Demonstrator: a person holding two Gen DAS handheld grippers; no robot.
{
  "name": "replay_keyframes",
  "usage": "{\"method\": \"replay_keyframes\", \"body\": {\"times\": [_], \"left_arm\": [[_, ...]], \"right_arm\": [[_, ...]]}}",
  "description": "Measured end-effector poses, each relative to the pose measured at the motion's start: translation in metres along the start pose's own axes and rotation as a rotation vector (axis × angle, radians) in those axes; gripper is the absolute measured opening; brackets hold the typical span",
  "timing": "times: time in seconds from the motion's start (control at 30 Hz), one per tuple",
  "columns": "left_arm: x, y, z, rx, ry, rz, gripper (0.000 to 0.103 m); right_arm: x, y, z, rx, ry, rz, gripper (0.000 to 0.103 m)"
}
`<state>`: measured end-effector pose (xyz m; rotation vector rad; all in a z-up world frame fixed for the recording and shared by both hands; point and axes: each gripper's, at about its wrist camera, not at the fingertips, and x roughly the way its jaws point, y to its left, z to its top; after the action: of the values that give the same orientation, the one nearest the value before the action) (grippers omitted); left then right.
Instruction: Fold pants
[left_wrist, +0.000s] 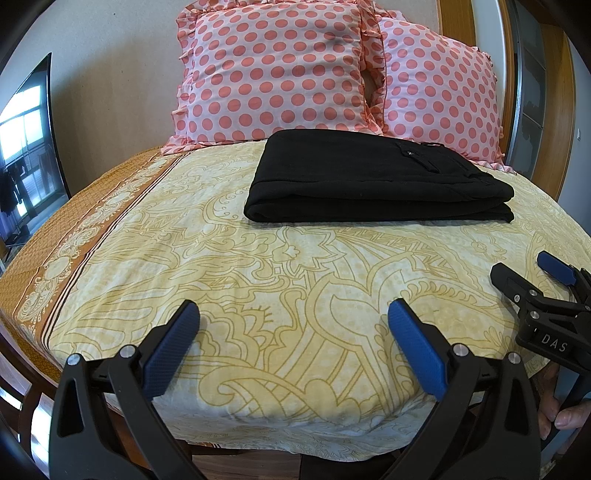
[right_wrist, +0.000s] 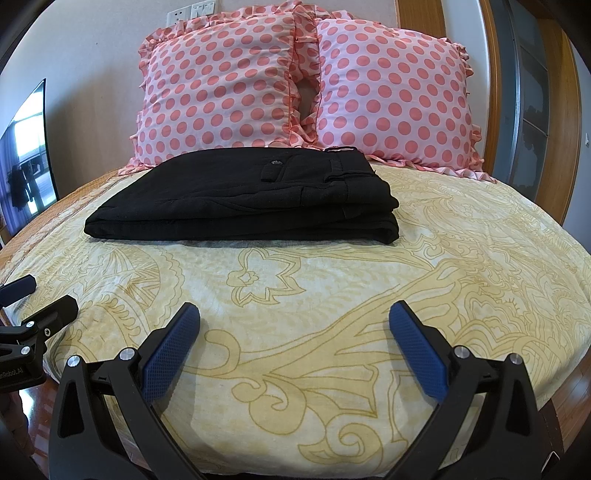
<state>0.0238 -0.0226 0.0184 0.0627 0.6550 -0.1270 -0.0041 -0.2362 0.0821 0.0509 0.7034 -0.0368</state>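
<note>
Black pants lie folded in a flat rectangular stack on the yellow patterned bedspread, just in front of the pillows. They also show in the right wrist view, waistband and pocket button on top. My left gripper is open and empty, low over the bed's near edge, well short of the pants. My right gripper is open and empty, also near the front edge. The right gripper appears at the right side of the left wrist view; the left gripper appears at the left edge of the right wrist view.
Two pink polka-dot pillows lean against the wall behind the pants. A dark TV screen stands at the left. A wooden door frame is at the right. The bed's orange border runs along the left side.
</note>
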Motion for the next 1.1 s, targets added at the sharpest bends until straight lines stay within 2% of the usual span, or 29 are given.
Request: {"method": "replay_keyframes", "body": {"times": [1.1], "left_arm": [[0.0016,0.0019,0.0042,0.000,0.023,0.002,0.101]], "right_arm": [[-0.0003,0.0003,0.0000,-0.001,0.000,0.001,0.102]]}}
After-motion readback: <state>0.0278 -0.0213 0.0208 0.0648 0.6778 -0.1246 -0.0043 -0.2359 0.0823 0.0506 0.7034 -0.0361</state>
